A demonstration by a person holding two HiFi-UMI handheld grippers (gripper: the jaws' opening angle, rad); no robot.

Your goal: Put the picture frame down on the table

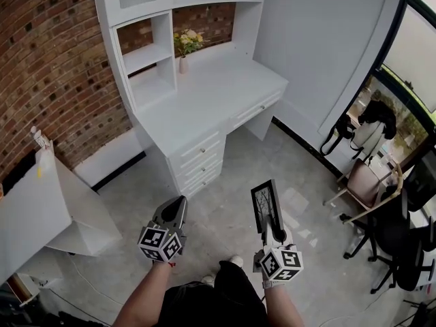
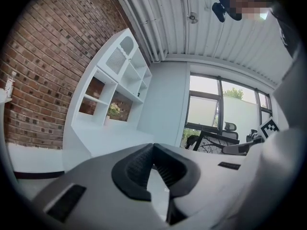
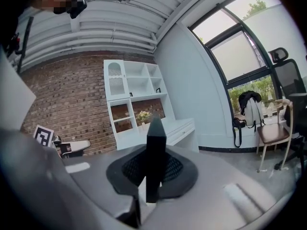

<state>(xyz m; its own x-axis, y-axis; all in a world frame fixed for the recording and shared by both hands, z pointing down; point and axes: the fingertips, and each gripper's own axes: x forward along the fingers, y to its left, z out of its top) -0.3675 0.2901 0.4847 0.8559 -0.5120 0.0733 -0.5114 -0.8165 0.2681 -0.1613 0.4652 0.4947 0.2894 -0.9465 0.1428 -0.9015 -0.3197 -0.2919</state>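
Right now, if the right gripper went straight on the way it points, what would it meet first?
Probably the white desk: the right gripper, shut on the picture frame, points toward it with nothing nearer in view, though depth is unclear.

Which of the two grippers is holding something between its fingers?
The right gripper: its fingers are shut on the black picture frame. The left gripper has its fingers together with nothing between them.

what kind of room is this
Probably a study or home office: a white desk with drawers and shelves against a brick wall, and a black office chair beside a large window.
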